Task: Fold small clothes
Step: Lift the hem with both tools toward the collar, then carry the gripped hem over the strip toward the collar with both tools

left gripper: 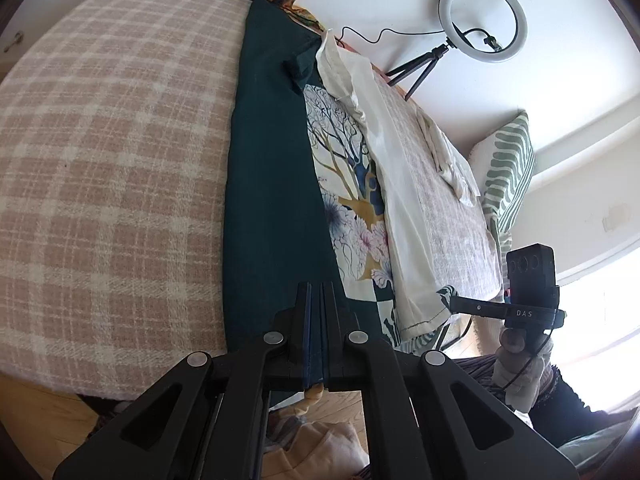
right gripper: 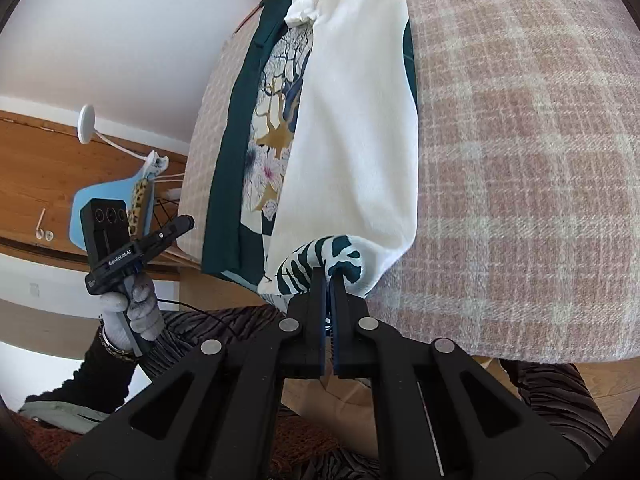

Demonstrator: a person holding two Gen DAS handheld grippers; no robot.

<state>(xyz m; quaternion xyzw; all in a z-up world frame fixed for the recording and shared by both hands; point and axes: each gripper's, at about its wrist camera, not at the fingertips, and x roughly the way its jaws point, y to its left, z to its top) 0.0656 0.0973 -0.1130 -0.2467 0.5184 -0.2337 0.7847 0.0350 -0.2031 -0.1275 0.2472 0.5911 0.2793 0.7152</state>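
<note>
A dark green garment (left gripper: pixel 272 184) with a tree-and-flower print (left gripper: pixel 348 184) and a white inner side (left gripper: pixel 400 216) lies along a bed with a pink plaid blanket (left gripper: pixel 108 160). My left gripper (left gripper: pixel 317 292) is shut on the garment's dark green near edge. My right gripper (right gripper: pixel 329 276) is shut on a bunched green-and-white patterned corner (right gripper: pixel 320 256) of the same garment (right gripper: pixel 352 128), its white side folded over the print (right gripper: pixel 276 120). The right gripper also shows in the left wrist view (left gripper: pixel 448 300), and the left one in the right wrist view (right gripper: pixel 188 222).
A small white crumpled cloth (left gripper: pixel 452 160) lies on the blanket. A green-striped pillow (left gripper: pixel 508 172) sits at the bed's far end. A ring light on a tripod (left gripper: pixel 482 20) stands by the wall. A blue chair (right gripper: pixel 104 204) stands beside the bed. The wooden floor (left gripper: pixel 32 412) is below.
</note>
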